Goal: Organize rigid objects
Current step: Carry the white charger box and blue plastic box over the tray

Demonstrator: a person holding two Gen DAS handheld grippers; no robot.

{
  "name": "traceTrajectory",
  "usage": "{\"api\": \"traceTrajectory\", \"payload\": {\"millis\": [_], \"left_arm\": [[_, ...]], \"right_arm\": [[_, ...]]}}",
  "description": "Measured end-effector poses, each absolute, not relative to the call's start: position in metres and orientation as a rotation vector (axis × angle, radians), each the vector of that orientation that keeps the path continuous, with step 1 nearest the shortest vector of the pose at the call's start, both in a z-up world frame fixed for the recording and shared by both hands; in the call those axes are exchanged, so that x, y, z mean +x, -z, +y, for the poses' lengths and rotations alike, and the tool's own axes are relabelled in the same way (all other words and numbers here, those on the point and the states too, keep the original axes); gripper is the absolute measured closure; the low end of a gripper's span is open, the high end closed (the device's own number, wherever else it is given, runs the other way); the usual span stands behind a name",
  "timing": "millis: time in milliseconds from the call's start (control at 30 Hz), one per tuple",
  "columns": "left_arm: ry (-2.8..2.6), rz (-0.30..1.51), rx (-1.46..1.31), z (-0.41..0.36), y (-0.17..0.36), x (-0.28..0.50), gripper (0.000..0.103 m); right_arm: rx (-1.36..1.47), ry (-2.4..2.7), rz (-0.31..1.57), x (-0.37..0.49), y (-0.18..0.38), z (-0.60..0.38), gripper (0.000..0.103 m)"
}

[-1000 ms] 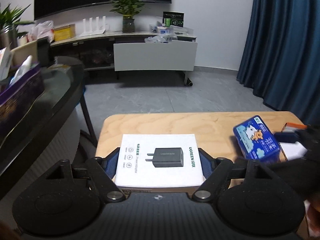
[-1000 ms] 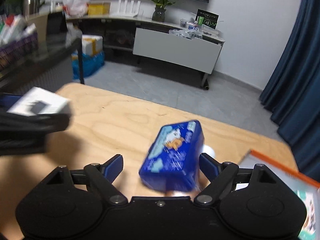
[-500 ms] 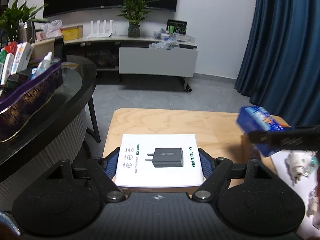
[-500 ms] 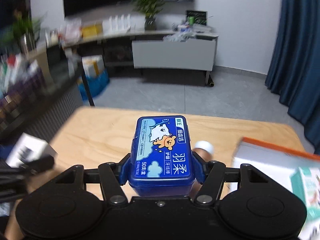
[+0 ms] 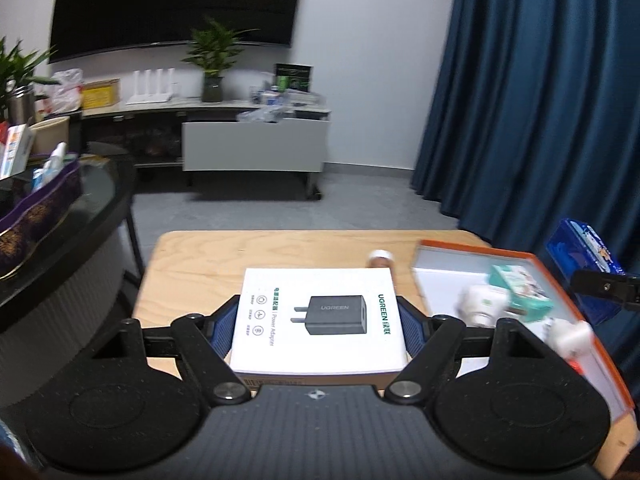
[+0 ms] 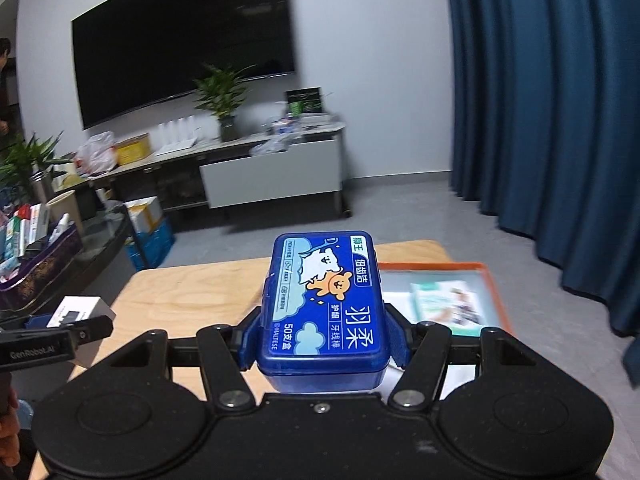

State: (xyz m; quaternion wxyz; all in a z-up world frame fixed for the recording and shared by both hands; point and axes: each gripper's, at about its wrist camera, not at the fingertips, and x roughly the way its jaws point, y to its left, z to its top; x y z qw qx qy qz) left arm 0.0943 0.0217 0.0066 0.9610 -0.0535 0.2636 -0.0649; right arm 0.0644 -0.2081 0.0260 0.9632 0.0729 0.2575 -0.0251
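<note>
The left tool (image 5: 318,320) is gripping the white box (image 5: 316,320), its blue pads pressing both long sides, and is holding the box level above the near part of the tabletop (image 5: 208,264). The box face is showing a black adapter print and the word UGREEN.

The right tool (image 6: 322,332) is clamping the blue case (image 6: 322,304) between its pads, lid facing up, and is holding it clear of the tabletop (image 6: 192,292). In the left view this case (image 5: 582,252) is appearing at the far right edge, beyond the tray (image 5: 476,250).

The orange-rimmed tray is lying on the right part of the tabletop, just beside the white box. It is containing a teal carton (image 5: 518,292) and white plug-like items (image 5: 484,304), blurred. A small white-capped object (image 5: 381,257) is standing on the tabletop just behind the white box, near the tray's left rim.

In the right view the left tool (image 6: 60,340) with the white box (image 6: 80,310) is appearing at the left edge.

Farther off, a grey floor, a low cabinet (image 5: 254,148), a plant (image 5: 214,60), a dark screen (image 5: 176,0) and blue curtains (image 5: 540,100) are filling the background.
</note>
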Motion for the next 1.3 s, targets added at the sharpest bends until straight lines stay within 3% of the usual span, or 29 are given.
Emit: {"api": "traceTrajectory", "payload": {"millis": [533, 1300], "left_arm": [[0.311, 0.554, -0.080, -0.058, -0.001, 0.065, 0.024], [0.332, 0.492, -0.059, -0.083, -0.021, 0.037, 0.024]], "right_arm": [[0.244, 0.137, 0.506, 0.013, -0.015, -0.245, 0.030], [0.261, 0.097, 0.435, -0.015, -0.023, -0.257, 0.030]]}}
